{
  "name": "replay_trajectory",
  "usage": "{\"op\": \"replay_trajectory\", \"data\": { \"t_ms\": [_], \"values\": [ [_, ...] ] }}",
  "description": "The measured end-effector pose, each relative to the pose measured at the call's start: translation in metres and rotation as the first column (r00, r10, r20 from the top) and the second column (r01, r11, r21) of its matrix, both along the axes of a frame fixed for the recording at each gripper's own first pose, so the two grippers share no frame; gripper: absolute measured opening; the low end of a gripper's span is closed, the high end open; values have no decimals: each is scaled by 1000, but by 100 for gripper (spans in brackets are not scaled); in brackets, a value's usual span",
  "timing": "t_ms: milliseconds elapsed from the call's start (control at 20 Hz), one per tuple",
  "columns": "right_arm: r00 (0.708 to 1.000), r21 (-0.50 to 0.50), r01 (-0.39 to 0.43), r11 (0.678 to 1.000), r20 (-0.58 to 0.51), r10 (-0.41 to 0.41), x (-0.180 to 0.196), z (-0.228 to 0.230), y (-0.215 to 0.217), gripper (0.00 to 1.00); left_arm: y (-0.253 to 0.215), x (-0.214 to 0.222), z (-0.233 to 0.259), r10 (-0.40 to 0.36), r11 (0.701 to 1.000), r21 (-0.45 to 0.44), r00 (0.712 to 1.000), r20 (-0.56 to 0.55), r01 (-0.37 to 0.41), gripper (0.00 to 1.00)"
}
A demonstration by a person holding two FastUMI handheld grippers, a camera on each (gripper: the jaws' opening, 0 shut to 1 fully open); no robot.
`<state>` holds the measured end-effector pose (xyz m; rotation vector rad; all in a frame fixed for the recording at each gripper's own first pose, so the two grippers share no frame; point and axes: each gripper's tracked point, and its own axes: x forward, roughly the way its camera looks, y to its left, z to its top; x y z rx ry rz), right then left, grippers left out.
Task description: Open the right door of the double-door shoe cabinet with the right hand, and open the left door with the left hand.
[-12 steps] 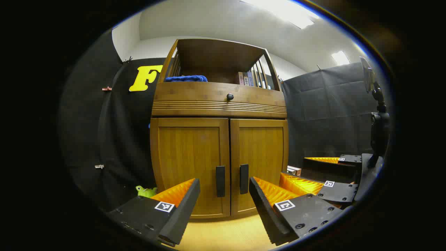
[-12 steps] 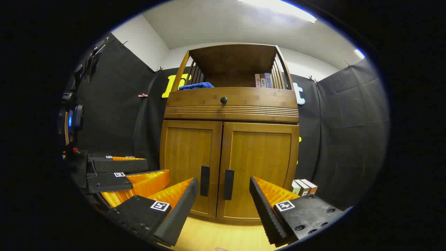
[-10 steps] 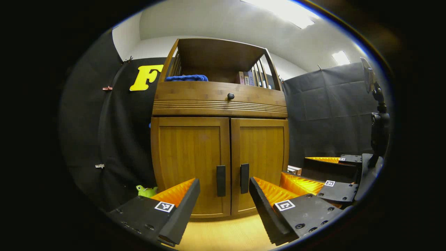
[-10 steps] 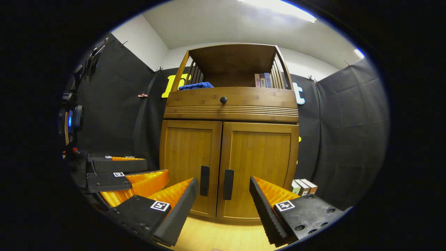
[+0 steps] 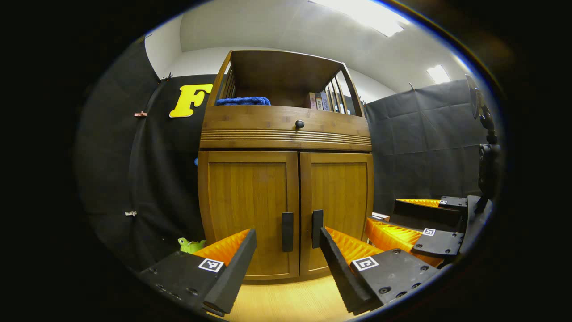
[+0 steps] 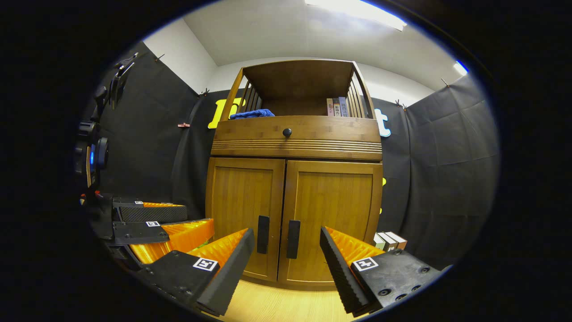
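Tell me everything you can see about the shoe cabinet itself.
The shoe cabinet looks like warm brown wood, standing upright on a pale wood floor against the black cloth wall. Its left door and right door are both shut, each with a dark vertical handle by the middle seam. Above them is a ribbed drawer front with a round dark knob, then an open shelf with slatted sides. Neither gripper touches it.

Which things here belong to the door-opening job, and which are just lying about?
Job:
- shoe cabinet
- right door, right door handle
- left door, left door handle
- right gripper, open
- left gripper, open

Lying about:
- blue cloth
- books
- green toy
- boxes
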<state>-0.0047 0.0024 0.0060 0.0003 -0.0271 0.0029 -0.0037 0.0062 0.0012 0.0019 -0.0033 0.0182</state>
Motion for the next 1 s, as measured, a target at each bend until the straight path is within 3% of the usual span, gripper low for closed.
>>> {"op": "replay_trajectory", "data": {
  "t_ms": [600,700,900,1000],
  "values": [
    [1000,-7,6,1000,-16,-6,6,-8,1,94,-1,-4,-2,-17,1000,5,1000,4,17,89],
    [1000,-5,1,1000,-22,-1,11,-11,2,94,0,-6,-2,-18,1000,2,1000,5,18,92],
    [1000,-1,-6,1000,-23,6,25,-17,8,94,7,-10,-3,-17,1000,-1,1000,7,17,87],
    [1000,-3,-2,1000,-27,2,36,-22,9,94,12,-13,-4,-11,1000,-3,1000,6,12,89]
  ]
}}
